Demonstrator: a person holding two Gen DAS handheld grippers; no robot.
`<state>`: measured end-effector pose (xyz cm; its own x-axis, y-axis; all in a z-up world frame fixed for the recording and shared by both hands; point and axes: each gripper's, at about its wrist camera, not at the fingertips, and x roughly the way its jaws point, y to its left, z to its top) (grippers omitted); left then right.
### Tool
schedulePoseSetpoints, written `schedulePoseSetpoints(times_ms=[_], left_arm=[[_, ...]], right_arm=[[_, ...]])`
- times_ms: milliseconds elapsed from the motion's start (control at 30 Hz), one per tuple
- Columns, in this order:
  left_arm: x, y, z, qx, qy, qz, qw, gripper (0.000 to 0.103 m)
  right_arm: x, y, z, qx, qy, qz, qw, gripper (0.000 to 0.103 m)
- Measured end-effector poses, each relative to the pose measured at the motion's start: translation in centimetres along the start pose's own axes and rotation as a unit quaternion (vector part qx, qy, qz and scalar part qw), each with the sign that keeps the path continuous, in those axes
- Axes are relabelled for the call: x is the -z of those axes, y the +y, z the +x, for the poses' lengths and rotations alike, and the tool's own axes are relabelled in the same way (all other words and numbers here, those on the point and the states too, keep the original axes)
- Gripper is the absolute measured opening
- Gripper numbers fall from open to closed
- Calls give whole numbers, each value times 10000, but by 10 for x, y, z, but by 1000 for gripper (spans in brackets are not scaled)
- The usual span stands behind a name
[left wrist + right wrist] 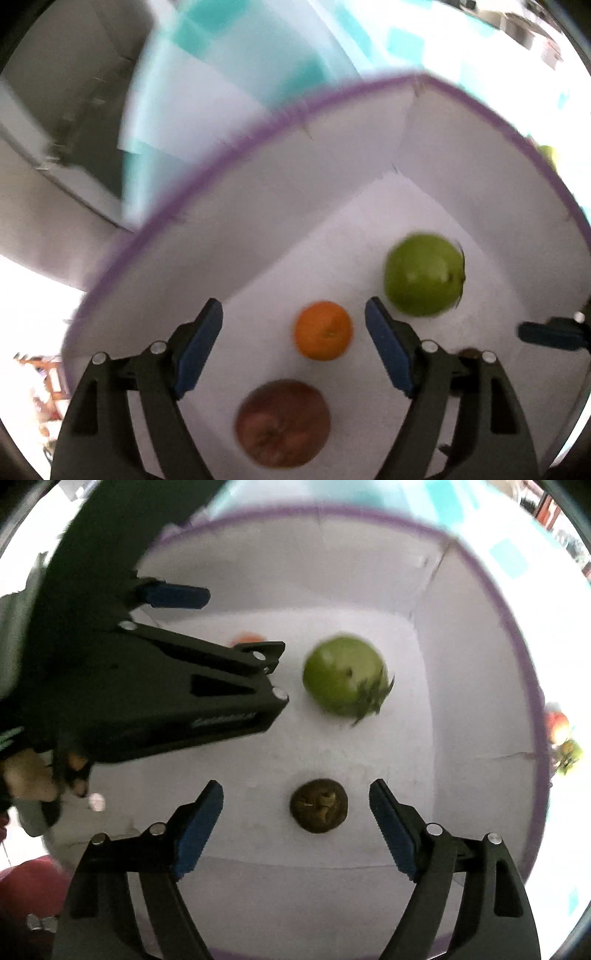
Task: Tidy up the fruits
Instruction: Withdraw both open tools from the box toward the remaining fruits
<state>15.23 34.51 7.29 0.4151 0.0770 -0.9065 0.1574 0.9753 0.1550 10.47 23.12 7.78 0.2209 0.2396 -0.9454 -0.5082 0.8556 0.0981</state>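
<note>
A white box with a purple rim (221, 155) holds the fruits. In the left wrist view my left gripper (293, 314) is open above a small orange (323, 335), with a green fruit (424, 275) to its right and a reddish-brown fruit (282, 422) nearer. In the right wrist view my right gripper (295, 797) is open above a small dark brown fruit (318, 805). The green fruit (345, 675) lies beyond it. The left gripper (221, 653) reaches in from the left and hides most of the orange (247, 638).
The box walls (480, 686) enclose the fruits on all sides. More fruit (561, 734) lies outside the box at the right. A red round object (29, 886) sits outside at the lower left. A white and teal checked surface (236, 55) lies beyond the box.
</note>
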Motion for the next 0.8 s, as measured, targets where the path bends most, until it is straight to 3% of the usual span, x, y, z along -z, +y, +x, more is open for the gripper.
schedulePoseSetpoints(times_ms=[67,167,200,267,333,400,500,567,700,800], left_arm=[[3,4,-30,-336,-411,-335,9980,82],[13,2,-85,-780,-1120,-969,9859,93],[20,-2,-110,-870,-1438,-1232,9780,98],[15,-23,-150,-887,-1890,-1502,9664,101],[29,-54,-193,-694,-2482,-1625,9525,101],[42,-86,-225,-517,-2785,-1502,9472,101],[59,-141,-247,-160,-2853,-1255,9501,101],[69,-181,-248,93,-2716,-1044,9567,101],[86,-268,-240,591,-2123,-72,9754,101],[100,-319,-242,708,-2071,633,9737,101]], right_arm=[[8,-3,-24,-159,-436,22,9989,80],[36,-20,-76,-424,-1261,102,9911,80],[45,-24,-98,-419,-1567,142,9867,81],[62,-42,-125,-341,-1889,250,9811,86],[89,-68,-144,-277,-2139,586,9747,87],[129,-101,-152,-218,-2151,1057,9706,87],[181,-135,-155,-55,-1953,1514,9690,87],[218,-154,-153,-13,-1857,1677,9682,87],[270,-166,-144,199,-1657,1937,9668,87],[306,-186,-147,307,-1621,2261,9600,87]])
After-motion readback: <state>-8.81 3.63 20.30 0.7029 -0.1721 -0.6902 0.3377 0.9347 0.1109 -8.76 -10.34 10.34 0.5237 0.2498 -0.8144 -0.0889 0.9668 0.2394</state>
